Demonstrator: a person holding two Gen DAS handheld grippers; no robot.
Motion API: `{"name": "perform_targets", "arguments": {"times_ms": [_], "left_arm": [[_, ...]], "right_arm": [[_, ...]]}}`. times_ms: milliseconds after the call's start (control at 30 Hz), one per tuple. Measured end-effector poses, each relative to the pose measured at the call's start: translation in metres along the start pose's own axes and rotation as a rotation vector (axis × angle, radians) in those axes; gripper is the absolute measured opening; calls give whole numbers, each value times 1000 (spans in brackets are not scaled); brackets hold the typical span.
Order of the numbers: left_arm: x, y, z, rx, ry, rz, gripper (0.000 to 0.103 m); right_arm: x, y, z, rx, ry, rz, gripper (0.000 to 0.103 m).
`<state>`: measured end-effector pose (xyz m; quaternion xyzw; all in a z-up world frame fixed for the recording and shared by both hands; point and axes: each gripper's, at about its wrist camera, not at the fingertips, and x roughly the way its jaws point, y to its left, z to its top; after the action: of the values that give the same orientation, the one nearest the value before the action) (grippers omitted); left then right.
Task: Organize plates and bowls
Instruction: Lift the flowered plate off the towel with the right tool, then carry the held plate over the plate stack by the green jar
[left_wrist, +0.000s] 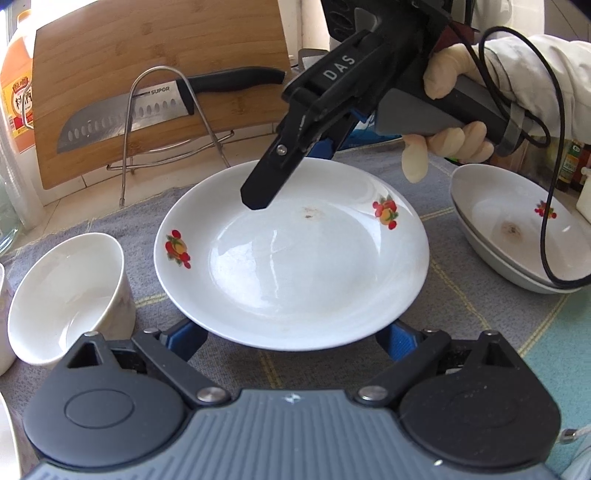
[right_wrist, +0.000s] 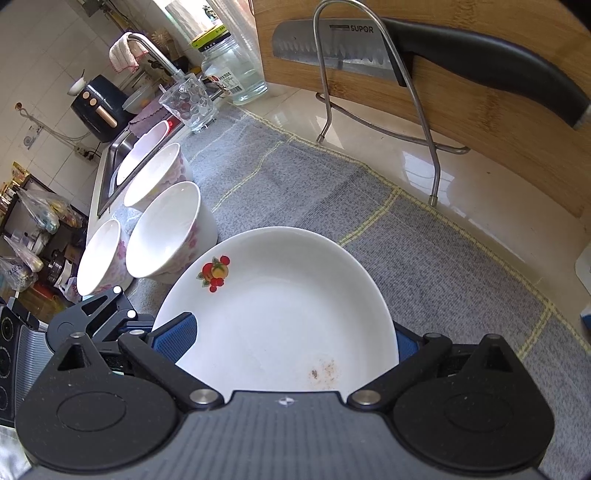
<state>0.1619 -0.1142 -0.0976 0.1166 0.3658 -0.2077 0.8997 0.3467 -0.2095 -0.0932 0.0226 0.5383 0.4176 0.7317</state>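
Left wrist view first: I see a round, glossy white plate (left_wrist: 295, 266) with fruit decals and a small brown stain, lying on a grey woven cloth (left_wrist: 110, 229) with thin yellow lines. My left hand-held gripper (left_wrist: 293, 338) is spread wide, both blue ribbed pads tucked under the plate's near rim; I cannot tell whether they press on it. My right hand-held gripper (right_wrist: 291, 343) straddles the far rim unclenched, one finger over the plate and the other outside it.

Two similar plates (left_wrist: 517, 229) sit stacked to the right. Deep white bowls (right_wrist: 166, 232) with faint pink flowers stand close together at the plate's other side.

Behind, on the polished pale stone desk (right_wrist: 369, 122), a bent-wire rack (left_wrist: 162, 74) props up a bamboo cutting board (left_wrist: 110, 55) and a dimpled steel knife (left_wrist: 122, 122). Further along are a faceted glass tumbler (right_wrist: 188, 99) and a steel sink (right_wrist: 110, 155).
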Motion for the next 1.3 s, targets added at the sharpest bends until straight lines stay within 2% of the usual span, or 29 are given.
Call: {"name": "perform_targets", "arguments": {"times_ms": [300,733,1300], "left_arm": [[-16,-10,11,47,-22,-35,96],[-35,-38,15,152,-37,-116,96],[-32,-93,26,300,-37,-312,96]], "right_arm": [[-28,10,-19,22,-43,-39,103],[-71,25,-64,89,-107,-116,103],[-130,26,-148,259,-198,-256,103]]}}
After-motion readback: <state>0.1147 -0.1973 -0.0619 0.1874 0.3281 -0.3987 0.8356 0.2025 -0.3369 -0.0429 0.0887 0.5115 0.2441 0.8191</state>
